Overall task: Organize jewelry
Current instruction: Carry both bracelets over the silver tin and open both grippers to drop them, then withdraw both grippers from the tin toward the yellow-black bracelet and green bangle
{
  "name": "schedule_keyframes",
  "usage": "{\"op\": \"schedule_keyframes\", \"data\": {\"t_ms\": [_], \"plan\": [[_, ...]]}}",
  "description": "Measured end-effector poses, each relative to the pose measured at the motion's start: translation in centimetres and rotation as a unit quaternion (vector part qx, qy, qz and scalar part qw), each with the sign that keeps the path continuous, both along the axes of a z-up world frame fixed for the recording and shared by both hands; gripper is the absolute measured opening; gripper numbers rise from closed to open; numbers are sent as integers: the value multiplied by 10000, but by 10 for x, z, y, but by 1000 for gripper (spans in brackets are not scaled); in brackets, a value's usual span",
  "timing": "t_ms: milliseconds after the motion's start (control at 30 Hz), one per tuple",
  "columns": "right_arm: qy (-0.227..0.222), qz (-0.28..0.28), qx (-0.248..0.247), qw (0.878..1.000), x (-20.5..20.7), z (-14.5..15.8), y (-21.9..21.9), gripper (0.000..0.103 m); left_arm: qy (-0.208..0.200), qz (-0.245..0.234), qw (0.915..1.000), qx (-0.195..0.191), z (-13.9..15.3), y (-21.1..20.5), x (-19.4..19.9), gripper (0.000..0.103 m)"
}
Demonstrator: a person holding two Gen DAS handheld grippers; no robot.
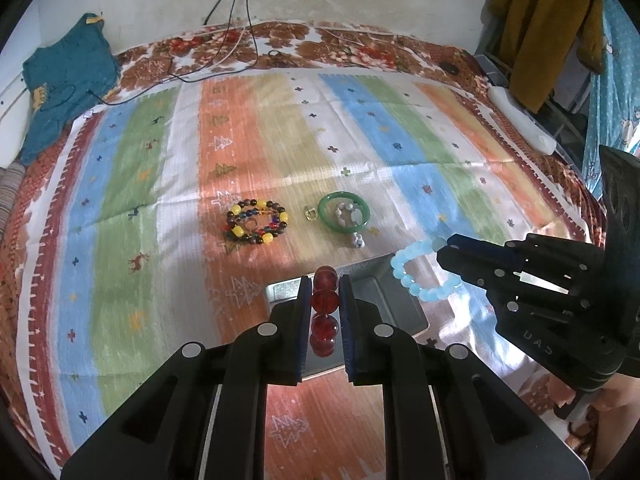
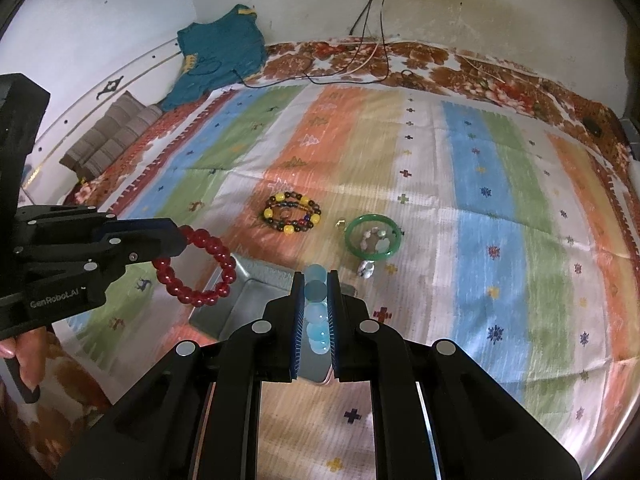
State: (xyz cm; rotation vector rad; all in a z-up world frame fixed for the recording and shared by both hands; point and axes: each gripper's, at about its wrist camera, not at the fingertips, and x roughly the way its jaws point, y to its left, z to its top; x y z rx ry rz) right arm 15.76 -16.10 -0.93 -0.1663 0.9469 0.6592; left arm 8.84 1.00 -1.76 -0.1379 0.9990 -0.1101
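Note:
My left gripper (image 1: 325,284) is shut on a red bead bracelet (image 1: 325,300), held in the air over a metal tray (image 1: 382,292). From the right wrist view the left gripper (image 2: 180,236) shows with the red bracelet (image 2: 200,276) hanging from it. My right gripper (image 2: 316,280) is shut on a light blue bead bracelet (image 2: 316,312), also over the tray (image 2: 256,292). In the left wrist view the right gripper (image 1: 442,250) holds the blue bracelet (image 1: 420,276). A multicolour bead bracelet (image 1: 258,222) and a green bangle (image 1: 343,212) lie on the striped cloth beyond.
Small pale beads lie inside the green bangle (image 2: 372,236), with a small charm (image 2: 366,269) just in front and a small yellow piece (image 1: 309,213) left of it. A teal garment (image 1: 64,80) and cables (image 1: 240,20) lie at the far edge. A white power strip (image 1: 524,120) lies at the right.

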Motion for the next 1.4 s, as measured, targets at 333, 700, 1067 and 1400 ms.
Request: {"op": "schedule_keyframes", "data": {"t_ms": [333, 700, 1067, 1400], "plan": [[100, -473, -130, 9987, 13, -7, -15, 42, 46, 389, 9992, 102, -2, 15, 2, 29], [142, -557, -281, 9980, 18, -12, -14, 42, 187, 557, 9982, 155, -11, 25, 8, 38], [138, -669, -359, 9970, 28, -14, -16, 49, 293, 751, 9965, 227, -18, 35, 16, 54], [285, -861, -428, 9950, 49, -23, -16, 62, 306, 1141, 9927, 254, -22, 51, 26, 61]]}}
